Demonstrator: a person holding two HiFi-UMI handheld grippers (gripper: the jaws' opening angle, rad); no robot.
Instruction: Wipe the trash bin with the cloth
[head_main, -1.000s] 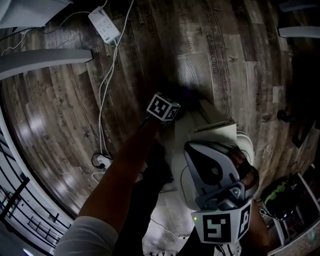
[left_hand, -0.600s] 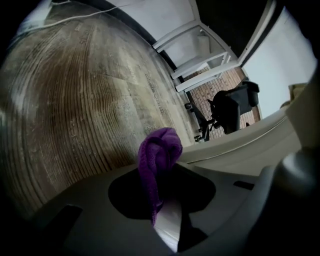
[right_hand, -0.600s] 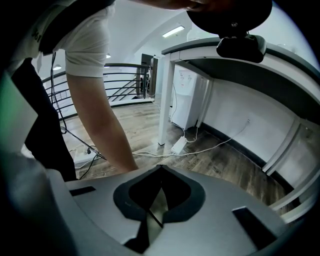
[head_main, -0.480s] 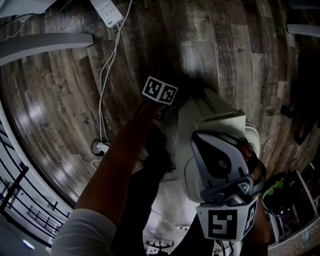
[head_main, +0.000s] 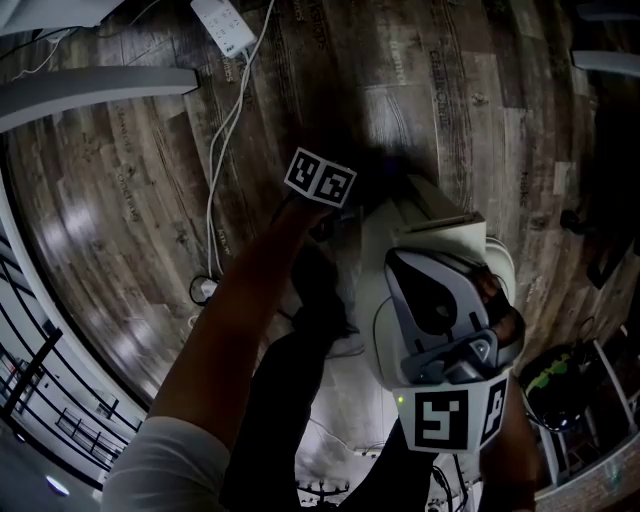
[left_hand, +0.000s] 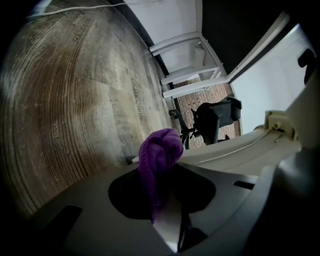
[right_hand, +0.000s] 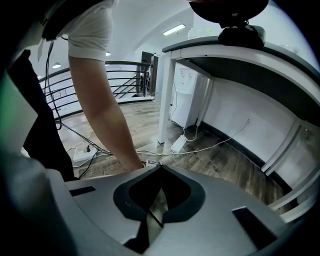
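Cloth (left_hand: 160, 147), one purple piece bunched into a soft lump, is clamped between the jaws of the left gripper (left_hand: 167, 167), with its rounded end sticking out past the tips so that fabric, not metal, meets whatever it touches. In the left gripper view the cloth sits just beside the cream upper edge of the trash bin (left_hand: 250, 150); whether it is pressing on that edge cannot be told. The head view, looking steeply down, shows the single bin (head_main: 440, 225) standing on the wood-plank floor (head_main: 120, 200) close in front of the person, with the left arm (head_main: 240, 330) reaching past its left side. The right gripper (right_hand: 159, 170) has its jaws closed together with nothing between them; it hangs over the top of the bin, probably to keep it steady or simply out of the way, though contact is not visible. Its camera looks across at the person's left arm and the legs of a white desk (right_hand: 165, 100). There are two grippers, one cloth and one bin. Around them lie two white power strips (right_hand: 178, 144) (right_hand: 82, 152) with trailing cables, and one dark office chair (left_hand: 215, 117) stands well apart in the background.
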